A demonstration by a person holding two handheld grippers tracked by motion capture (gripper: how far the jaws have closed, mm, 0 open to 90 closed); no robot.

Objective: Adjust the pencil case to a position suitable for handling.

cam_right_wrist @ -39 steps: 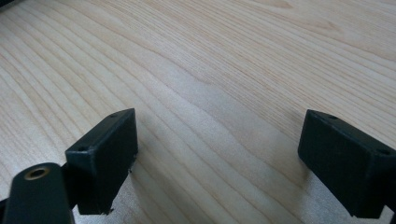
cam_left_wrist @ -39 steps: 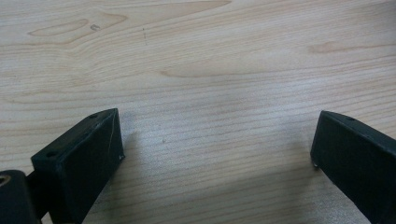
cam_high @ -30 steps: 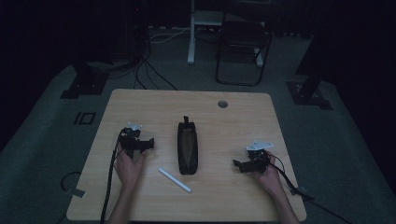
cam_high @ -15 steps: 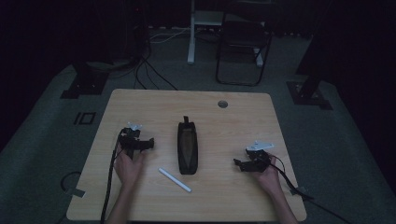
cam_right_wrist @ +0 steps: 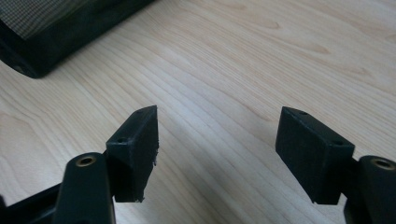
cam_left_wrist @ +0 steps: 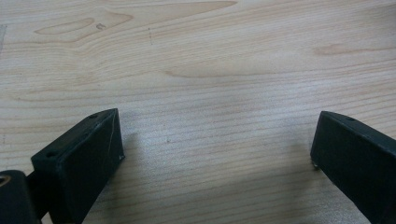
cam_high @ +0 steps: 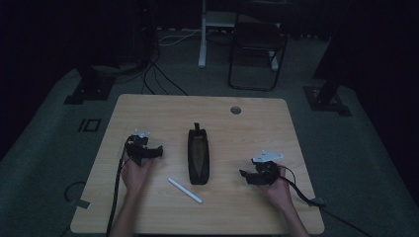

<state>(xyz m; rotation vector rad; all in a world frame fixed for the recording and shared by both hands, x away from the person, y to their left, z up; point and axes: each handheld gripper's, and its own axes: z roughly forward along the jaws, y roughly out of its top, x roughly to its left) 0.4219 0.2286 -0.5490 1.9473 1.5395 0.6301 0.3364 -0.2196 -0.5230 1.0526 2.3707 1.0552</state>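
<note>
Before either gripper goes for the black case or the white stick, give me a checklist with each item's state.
1. Left gripper open, nothing between its jaws: ok.
2. Right gripper empty; its jaws have just been closing with bare wood between them: ok.
3. Black case lies flat mid-table, apart from both grippers: ok.
4. White stick lies loose beside the case's near end, untouched: ok.
5. Case open or zipped shut: cannot tell, too dark.
6. Table bare between each gripper and the case: ok.

Table pale matt wood, visible grain; case black, woven mesh top
</note>
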